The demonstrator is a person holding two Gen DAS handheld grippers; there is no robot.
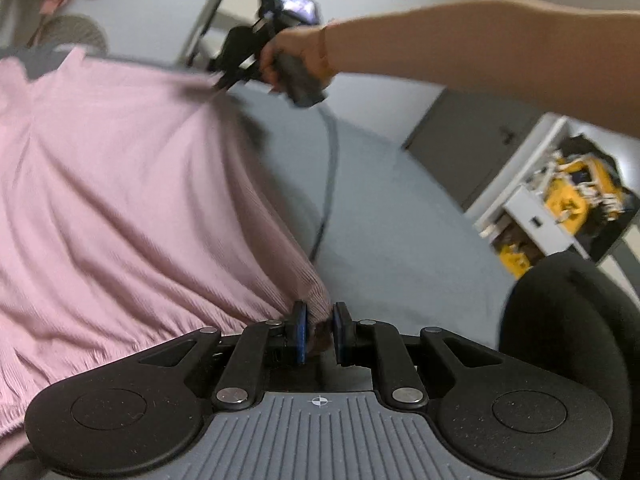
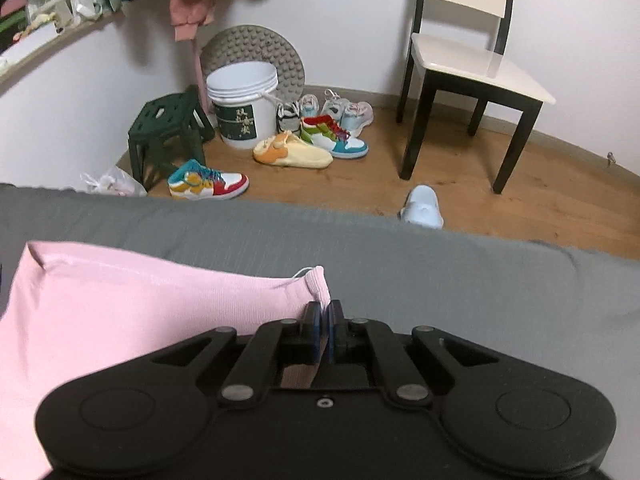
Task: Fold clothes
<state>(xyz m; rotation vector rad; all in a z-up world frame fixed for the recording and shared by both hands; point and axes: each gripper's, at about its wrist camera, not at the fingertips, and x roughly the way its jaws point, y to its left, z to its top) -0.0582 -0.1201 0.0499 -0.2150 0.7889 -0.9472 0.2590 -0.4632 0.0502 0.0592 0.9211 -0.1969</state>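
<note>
clearly the pink ribbed garment (image 1: 120, 184) is light and limp; the left gripper (image 1: 319, 330) and right gripper (image 2: 323, 330) each pinch a corner, the best hold.

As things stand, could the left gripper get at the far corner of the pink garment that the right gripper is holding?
Probably not. The left gripper is already shut on the pink garment at its near corner, and the right gripper occupies the far corner. Only the grey bed sheet lies between them, but the left gripper would have to let go first.
</note>
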